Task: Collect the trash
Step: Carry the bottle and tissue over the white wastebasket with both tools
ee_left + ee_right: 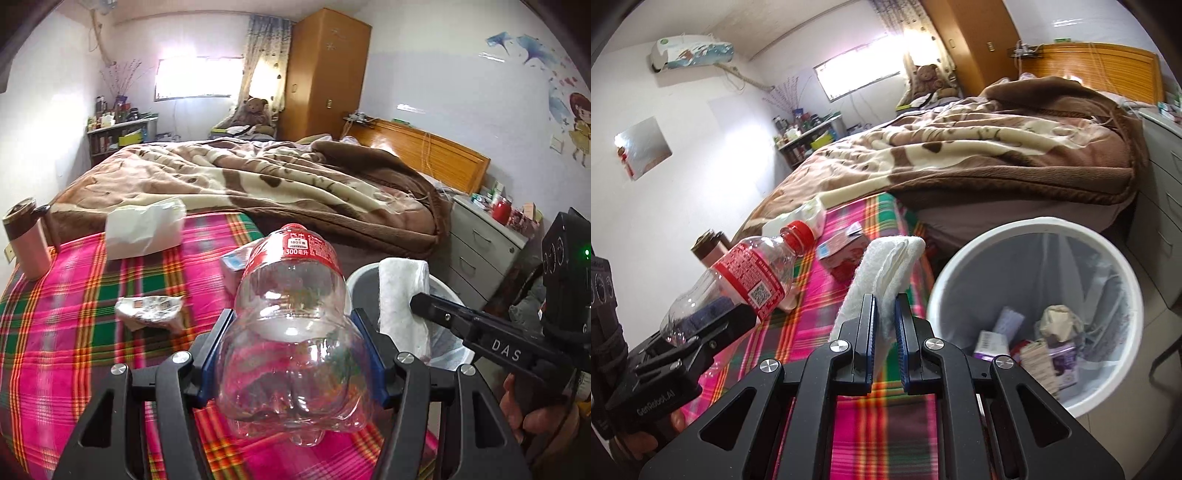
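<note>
1. Your bed (92,332) is covered at its foot end by a pink plaid sheet.
2. On the sheet lie a white paper bag (144,230), a crumpled wrapper (147,308), a small carton (844,251) and a standing tumbler (27,240) at the left edge.
3. A brown blanket (258,181) covers the headboard end.

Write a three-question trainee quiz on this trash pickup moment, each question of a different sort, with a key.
1. True or false: the left gripper is clamped on the clear plastic bottle.
2. What does the right gripper hold? A. a red can B. a white folded tissue C. a phone
3. Fill in: the white trash bin stands on the floor beside the ____ and already has trash inside.

Key: 1 true. 2 B. 3 bed, the one with the pink plaid cover.
</note>
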Motion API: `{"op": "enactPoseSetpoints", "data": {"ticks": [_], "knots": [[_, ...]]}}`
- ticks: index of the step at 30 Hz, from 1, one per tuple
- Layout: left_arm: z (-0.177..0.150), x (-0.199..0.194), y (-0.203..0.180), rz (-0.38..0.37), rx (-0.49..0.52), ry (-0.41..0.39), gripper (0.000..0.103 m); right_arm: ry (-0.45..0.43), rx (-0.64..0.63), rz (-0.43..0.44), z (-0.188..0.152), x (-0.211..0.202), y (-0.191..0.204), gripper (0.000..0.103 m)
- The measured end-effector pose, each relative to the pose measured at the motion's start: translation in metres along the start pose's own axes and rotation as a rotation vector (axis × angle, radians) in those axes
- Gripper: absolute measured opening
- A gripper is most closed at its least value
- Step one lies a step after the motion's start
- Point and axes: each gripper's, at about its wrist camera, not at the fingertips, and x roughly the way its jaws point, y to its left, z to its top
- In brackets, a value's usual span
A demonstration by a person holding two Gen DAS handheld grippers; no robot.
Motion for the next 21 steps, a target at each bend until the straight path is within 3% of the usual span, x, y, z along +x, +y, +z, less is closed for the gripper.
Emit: {"op": "enactPoseSetpoints", "data": {"ticks": [21], "knots": [[0.0, 0.038, -0.089, -0.123, 0.11, 0.052, 0.064, -0.047, 0.077, -0.129, 0.006, -0.027, -0.067, 0.011]]}}
